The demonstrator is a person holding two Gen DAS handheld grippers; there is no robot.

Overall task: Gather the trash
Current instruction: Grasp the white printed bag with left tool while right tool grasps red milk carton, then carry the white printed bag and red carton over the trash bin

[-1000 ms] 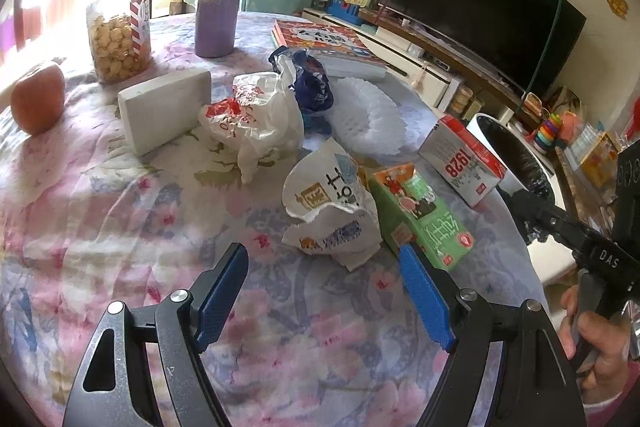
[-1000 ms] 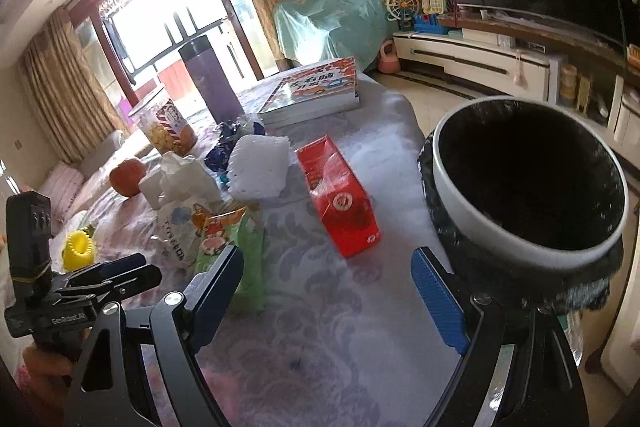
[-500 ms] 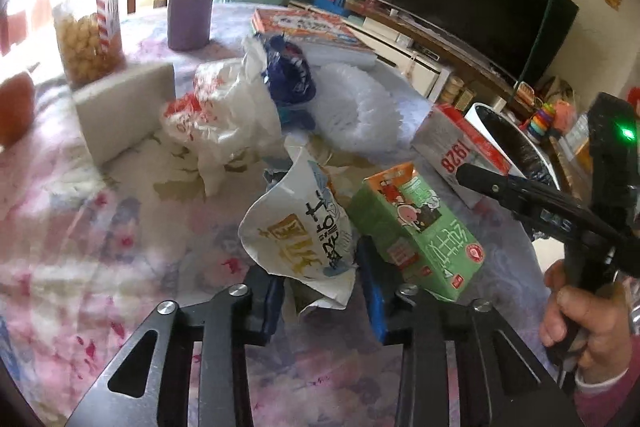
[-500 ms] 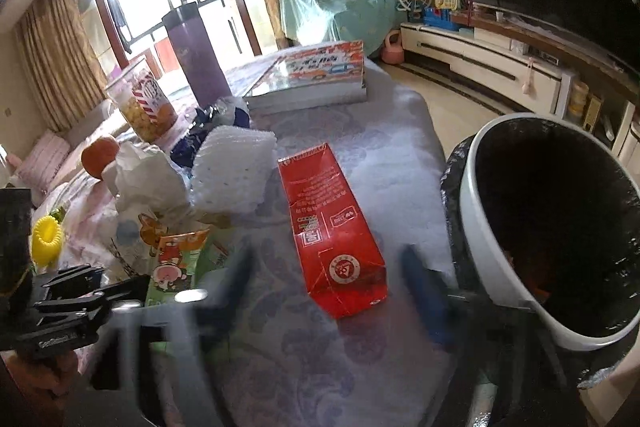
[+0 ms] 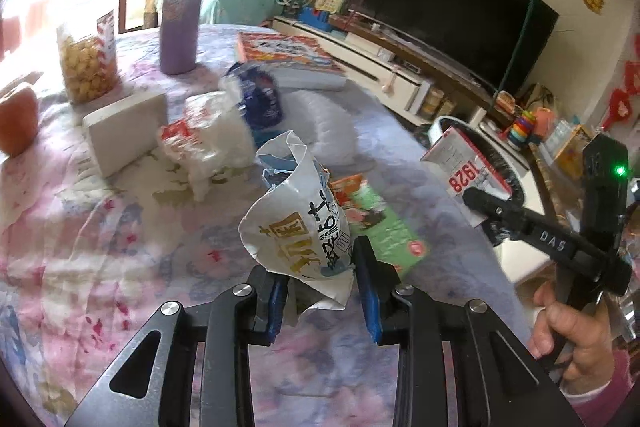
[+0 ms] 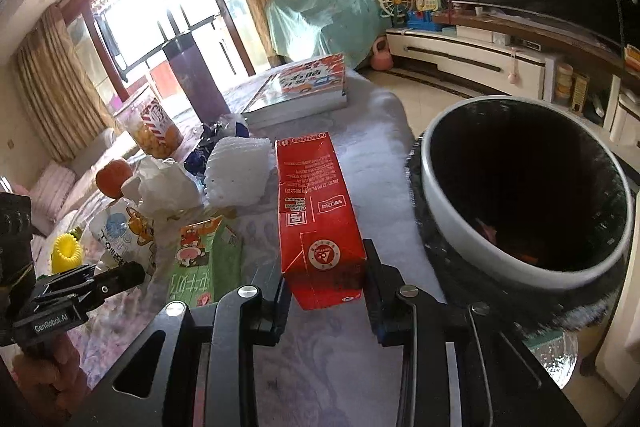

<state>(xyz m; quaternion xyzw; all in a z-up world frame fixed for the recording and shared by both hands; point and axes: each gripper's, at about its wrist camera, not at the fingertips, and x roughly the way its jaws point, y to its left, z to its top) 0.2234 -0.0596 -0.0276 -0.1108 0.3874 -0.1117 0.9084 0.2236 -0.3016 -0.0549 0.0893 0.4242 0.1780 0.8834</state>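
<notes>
Floral cloth covers the table; the bin waits at two o'clock off its edge. Right gripper clamps the red carton — long axis toward twelve — nearest the bin. Left gripper pinches a crumpled white bag. Bin's bottom is dark — contents unclear.
</notes>
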